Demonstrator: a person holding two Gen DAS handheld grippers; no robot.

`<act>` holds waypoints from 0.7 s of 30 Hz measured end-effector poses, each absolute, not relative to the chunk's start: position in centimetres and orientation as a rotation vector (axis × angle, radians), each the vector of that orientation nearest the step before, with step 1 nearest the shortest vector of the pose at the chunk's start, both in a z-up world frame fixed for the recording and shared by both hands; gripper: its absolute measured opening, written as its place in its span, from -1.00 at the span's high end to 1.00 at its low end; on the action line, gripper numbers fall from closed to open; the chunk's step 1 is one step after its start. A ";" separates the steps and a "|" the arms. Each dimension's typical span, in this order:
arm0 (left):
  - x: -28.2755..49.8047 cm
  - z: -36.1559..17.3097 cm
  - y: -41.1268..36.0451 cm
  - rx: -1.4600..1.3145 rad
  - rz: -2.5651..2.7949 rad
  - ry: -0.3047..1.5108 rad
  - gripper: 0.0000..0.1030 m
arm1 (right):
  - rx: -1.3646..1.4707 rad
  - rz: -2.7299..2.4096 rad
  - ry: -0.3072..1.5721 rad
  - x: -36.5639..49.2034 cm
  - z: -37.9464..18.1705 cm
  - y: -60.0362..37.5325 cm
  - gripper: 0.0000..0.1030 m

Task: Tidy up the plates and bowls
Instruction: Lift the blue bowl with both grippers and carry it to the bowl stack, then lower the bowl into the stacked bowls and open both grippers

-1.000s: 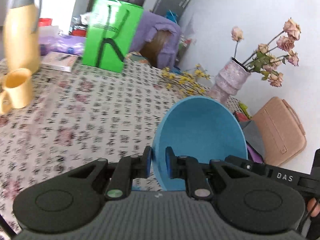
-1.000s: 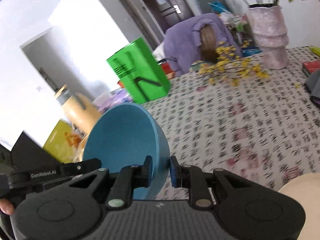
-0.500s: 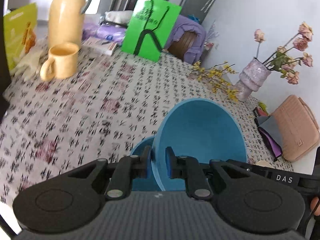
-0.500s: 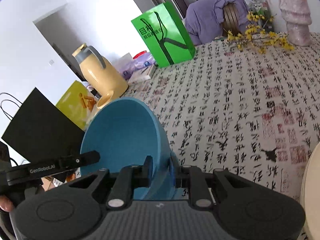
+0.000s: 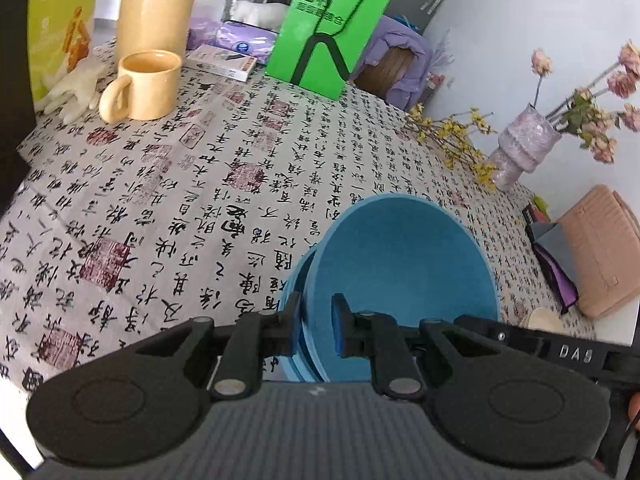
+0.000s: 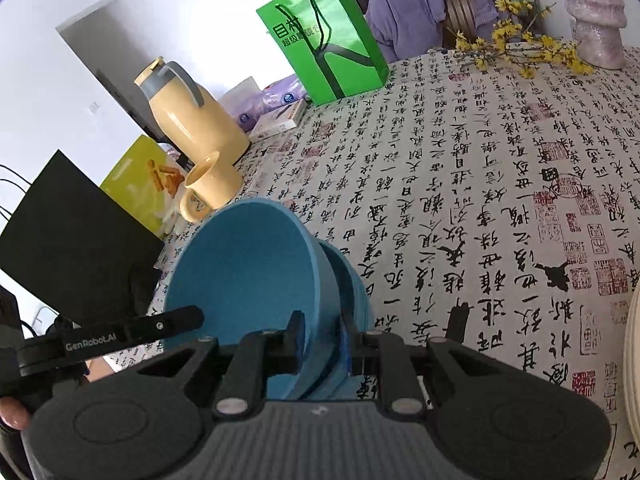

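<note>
At the far left of the table a yellow paper bag (image 5: 60,32) stands behind a pale glove (image 5: 74,90), and just right of them a yellow thermos jug (image 5: 156,8) rises behind a yellow mug (image 5: 146,84). Further right along the far edge lie a small box (image 5: 222,62) and a purple packet (image 5: 244,40), then an upright green paper bag (image 5: 328,28). The calligraphy-print tablecloth (image 5: 168,200) covers the table's middle. At the near edge a blue bowl (image 5: 400,276) is held tilted, its open side facing the left wrist camera, and sits partly inside a second blue bowl (image 5: 296,280) whose rim shows just left of it. The left gripper (image 5: 316,324) is pinched narrow on the bowl's near-left rim; the right gripper (image 6: 324,332), seen from its own camera, is likewise clamped on the opposite rim of the same bowl. To the right lie yellow flower sprigs (image 5: 452,136), then a pink vase (image 5: 520,148) of dried roses, and at the far right a pink pouch (image 5: 600,248) beside a cream plate (image 6: 632,360).
</note>
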State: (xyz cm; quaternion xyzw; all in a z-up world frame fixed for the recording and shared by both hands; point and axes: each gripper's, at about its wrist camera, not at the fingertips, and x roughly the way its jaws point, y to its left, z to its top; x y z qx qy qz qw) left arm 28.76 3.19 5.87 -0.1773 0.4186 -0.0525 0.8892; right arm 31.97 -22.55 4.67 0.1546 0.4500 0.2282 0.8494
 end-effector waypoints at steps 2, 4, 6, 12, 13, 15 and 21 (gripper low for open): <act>29.1 5.5 3.1 -0.357 -0.115 0.872 0.64 | 0.321 0.480 0.947 32.1 4.7 -22.4 0.61; 29.1 5.6 2.9 -0.340 -0.111 0.857 0.59 | 0.307 0.480 0.942 32.2 4.8 -22.2 0.58; 29.2 5.6 2.9 -0.326 -0.111 0.847 0.49 | 0.291 0.481 0.935 32.2 4.8 -21.9 0.54; 28.8 5.8 3.0 -0.276 -0.121 0.799 0.11 | 0.251 0.472 0.898 31.7 5.4 -22.2 0.43; 28.5 5.9 3.1 -0.260 -0.118 0.778 0.07 | 0.242 0.471 0.889 31.6 5.5 -22.2 0.33; 27.8 6.1 3.2 -0.241 -0.111 0.737 -0.04 | 0.210 0.472 0.864 31.0 5.7 -22.5 0.23; 23.5 6.4 2.8 -0.121 -0.095 0.519 -0.62 | 0.158 0.456 0.691 27.8 6.2 -24.1 0.11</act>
